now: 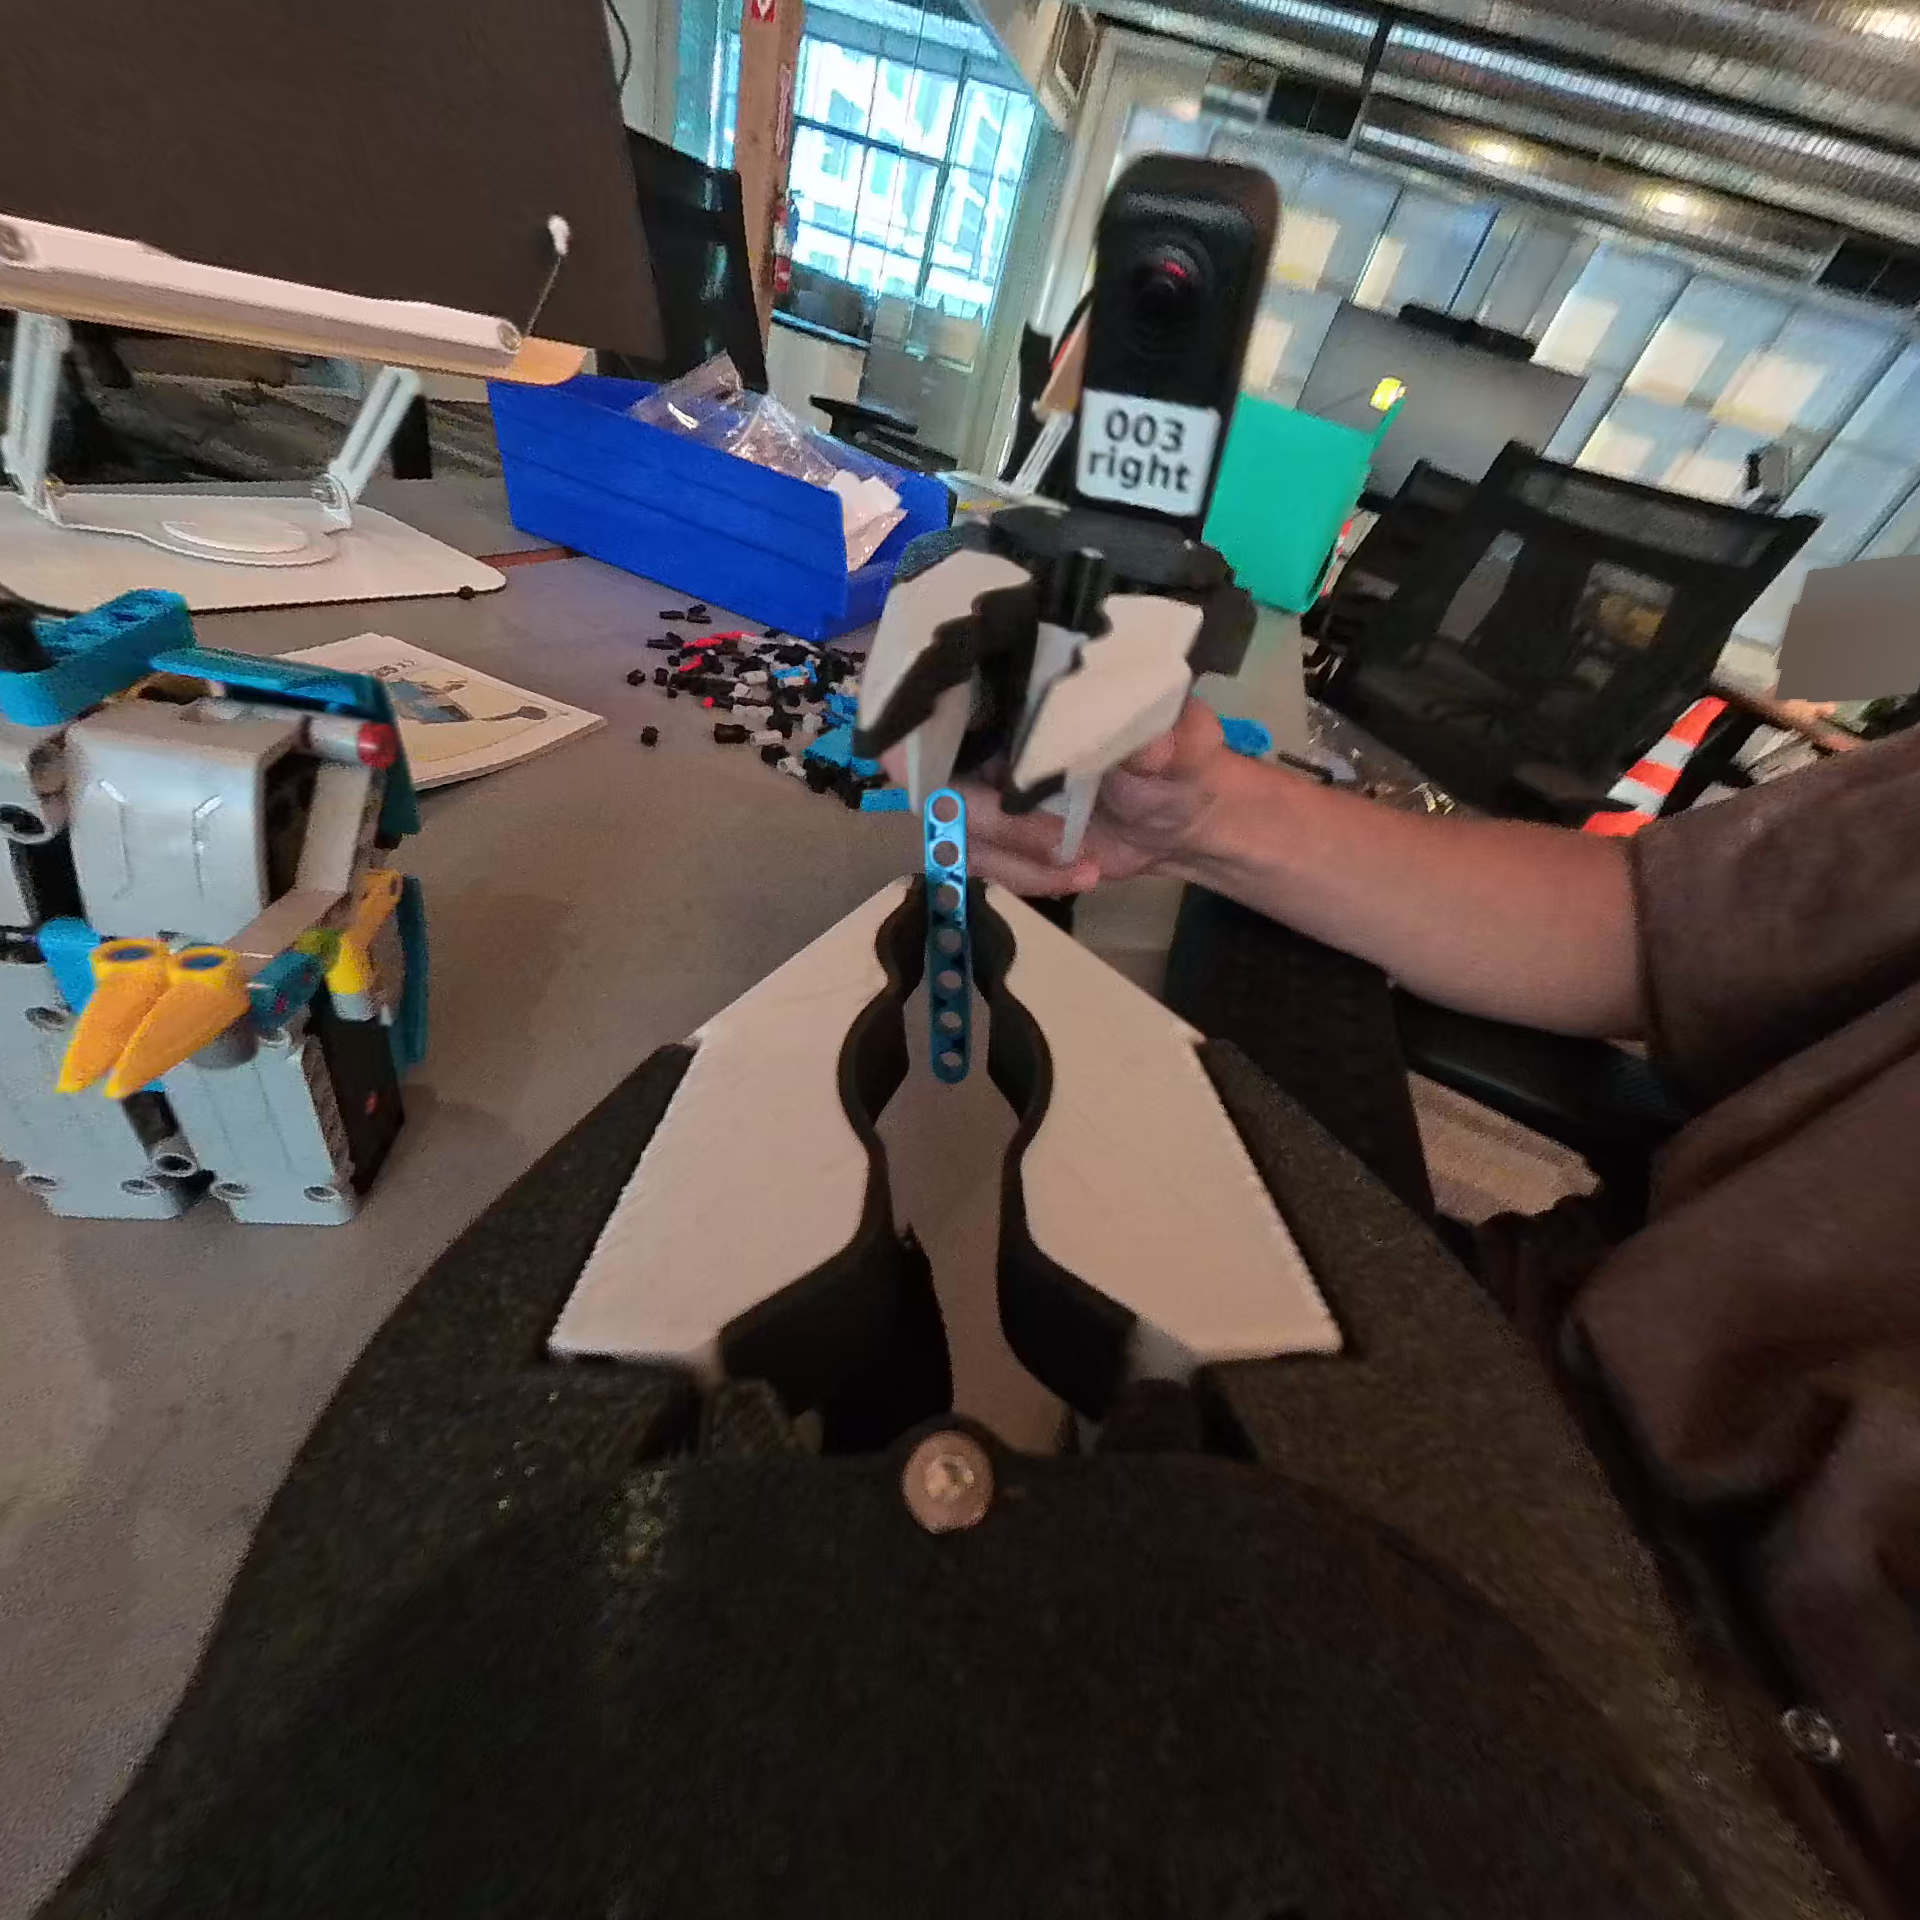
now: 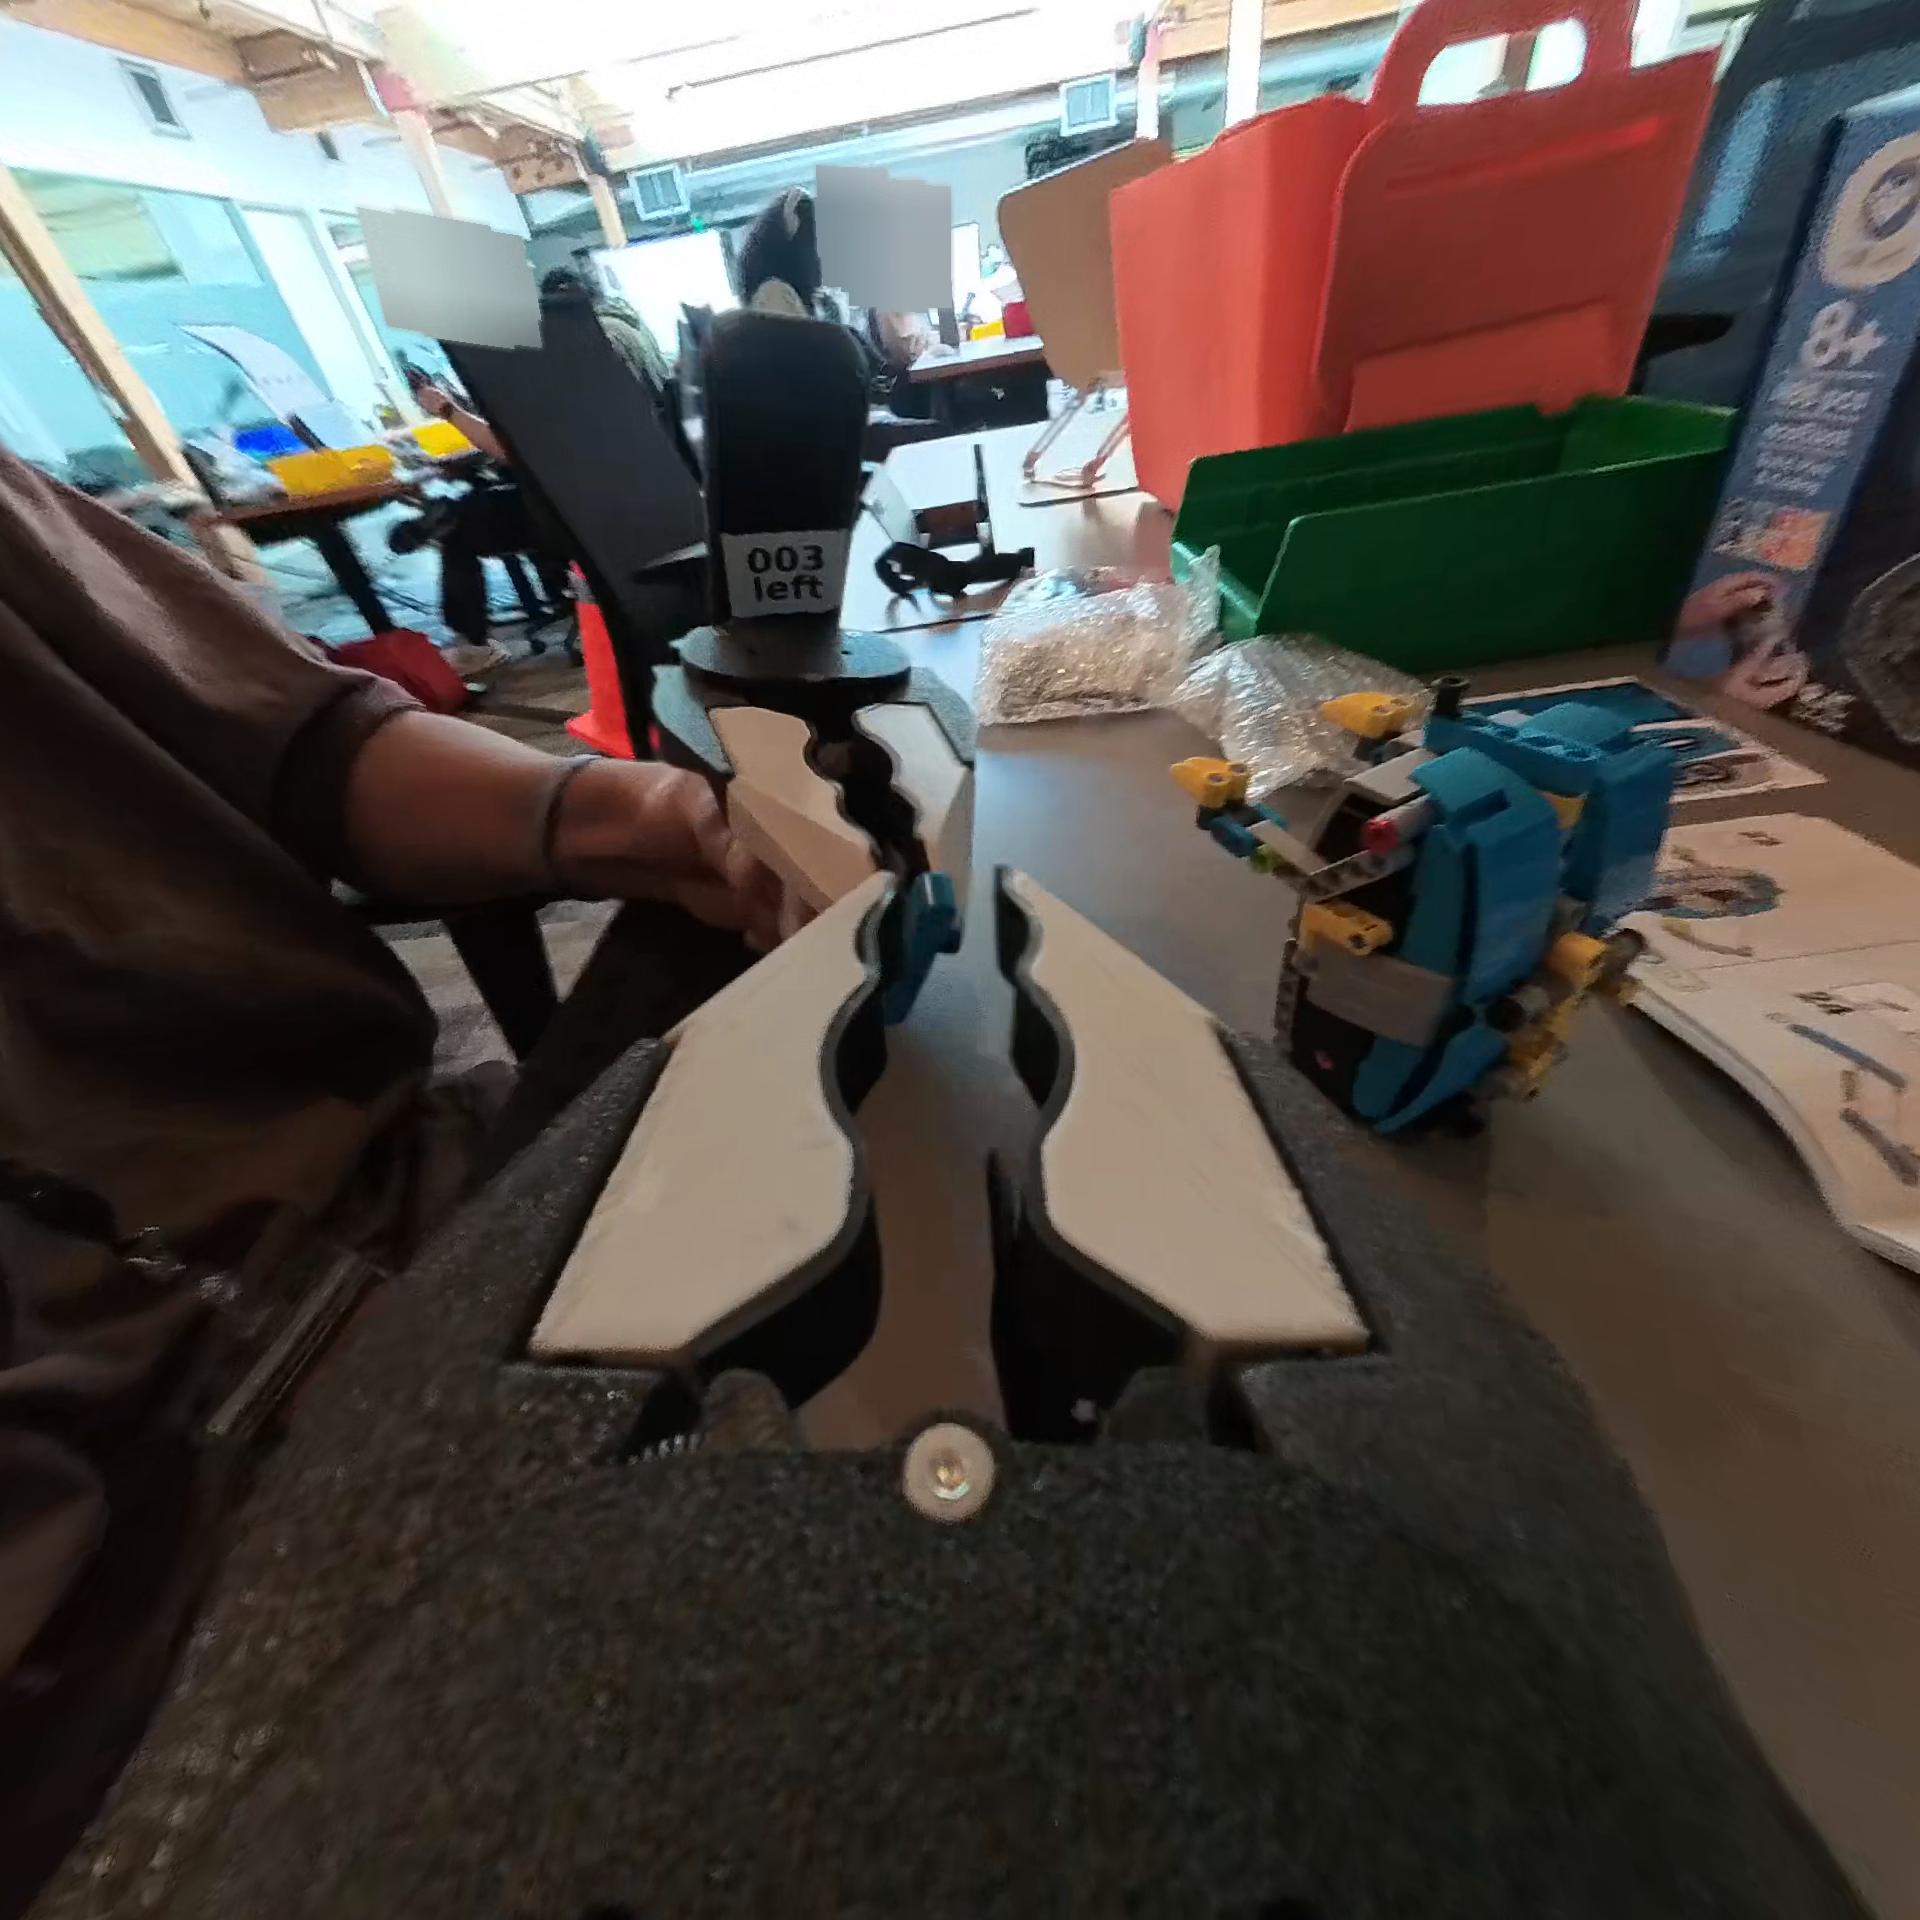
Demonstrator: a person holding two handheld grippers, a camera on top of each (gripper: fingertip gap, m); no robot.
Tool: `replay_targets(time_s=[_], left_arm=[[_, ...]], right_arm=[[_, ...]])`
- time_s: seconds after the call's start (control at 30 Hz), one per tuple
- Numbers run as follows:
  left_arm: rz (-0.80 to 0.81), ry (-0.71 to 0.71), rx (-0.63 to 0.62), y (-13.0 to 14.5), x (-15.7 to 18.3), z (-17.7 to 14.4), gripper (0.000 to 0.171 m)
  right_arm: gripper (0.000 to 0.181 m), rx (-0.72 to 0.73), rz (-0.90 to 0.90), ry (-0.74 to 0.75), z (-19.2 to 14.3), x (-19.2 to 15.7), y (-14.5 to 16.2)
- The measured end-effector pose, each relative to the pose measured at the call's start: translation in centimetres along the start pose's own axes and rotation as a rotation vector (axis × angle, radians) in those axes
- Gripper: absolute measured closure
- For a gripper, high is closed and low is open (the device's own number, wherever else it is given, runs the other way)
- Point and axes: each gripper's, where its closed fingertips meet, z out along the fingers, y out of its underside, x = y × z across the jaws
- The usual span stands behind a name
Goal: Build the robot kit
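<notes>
Left wrist view: left claw [image 1: 948, 914] clenched on blue perforated beam [image 1: 948, 935], beam upright above grey desk [image 1: 582, 883]. Right claw [image 1: 997, 821] just beyond beam tip, fingers parted. Brick model [image 1: 197, 935] near desk's left edge.

Right wrist view: right claw [image 2: 945, 883] released, holding nothing; beam [image 2: 920, 940] beside its left finger.

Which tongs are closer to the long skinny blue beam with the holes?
Left. The left tongs are shut on the long thin blue plastic beam with holes, pinching its middle. The right tongs are open and face it, just beyond its far tip.
</notes>
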Motion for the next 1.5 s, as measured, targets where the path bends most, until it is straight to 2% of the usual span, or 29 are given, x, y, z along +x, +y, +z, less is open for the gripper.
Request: replay_targets(time_s=[0.1,0.23,0.37,0.47,0.53,0.87,0.97,1.03,1.1,1.13,1.2,1.23,1.27,1.3,1.37,1.5], left_arm=[[-0.085,0.038,0.049,-0.7,-0.3,-0.5,0.165],[-0.210,0.130,0.146,-2.1,-0.2,-1.3,0.165],[-0.323,0.202,0.152,-2.2,-0.4,-1.4,0.164],[-0.320,0.205,0.144,-2.1,-0.3,-1.3,0.165],[-0.316,0.201,0.129,-1.8,-0.3,-1.1,0.165],[-0.309,0.175,0.116,-1.7,-0.7,-1.0,0.165],[-0.264,0.139,0.096,-1.4,-0.7,-0.8,0.165],[-0.236,0.110,0.100,-1.5,-1.0,-1.0,0.165],[-0.201,0.069,0.093,-1.4,-1.6,-1.3,0.165],[-0.168,0.040,0.072,-1.1,-1.9,-1.3,0.165],[-0.067,-0.019,-0.005,0.0,-2.3,-1.1,0.165],[-0.026,-0.041,-0.045,0.7,-2.4,-0.8,0.165],[-0.006,-0.047,-0.070,1.1,-2.3,-0.6,0.165],[-0.002,-0.040,-0.082,1.3,-2.1,-0.3,0.165],[-0.010,-0.029,-0.097,1.6,-1.9,-0.1,0.165],[-0.076,-0.002,-0.068,1.2,-2.0,-0.4,0.165]], right_arm=[[0.127,-0.062,-0.256,0.180,0.3,0.8,0.4],[0.101,-0.244,-0.664,0.420,1.9,1.0,1.5],[0.101,-0.319,-0.925,0.497,3.2,0.2,1.6],[0.106,-0.349,-0.988,0.551,3.3,0.7,1.4],[0.117,-0.358,-0.997,0.565,3.1,1.0,1.5],[0.119,-0.415,-1.020,0.531,2.8,1.0,2.5],[0.118,-0.405,-0.928,0.482,2.8,0.8,3.0],[0.100,-0.387,-0.786,0.439,2.2,0.8,3.0],[0.103,-0.390,-0.580,0.383,0.6,1.9,3.6],[0.113,-0.445,-0.425,0.312,-0.4,2.5,5.2],[0.104,-0.558,-0.116,0.198,-2.5,3.8,9.2],[0.110,-0.611,-0.016,0.140,-3.5,4.1,11.1],[0.118,-0.681,0.009,0.118,-4.3,4.7,12.5],[0.127,-0.696,-0.021,0.119,-4.5,5.4,12.7],[0.136,-0.623,-0.108,0.092,-4.0,5.6,11.3],[0.134,-0.680,-0.171,0.054,-4.3,6.9,12.4]])
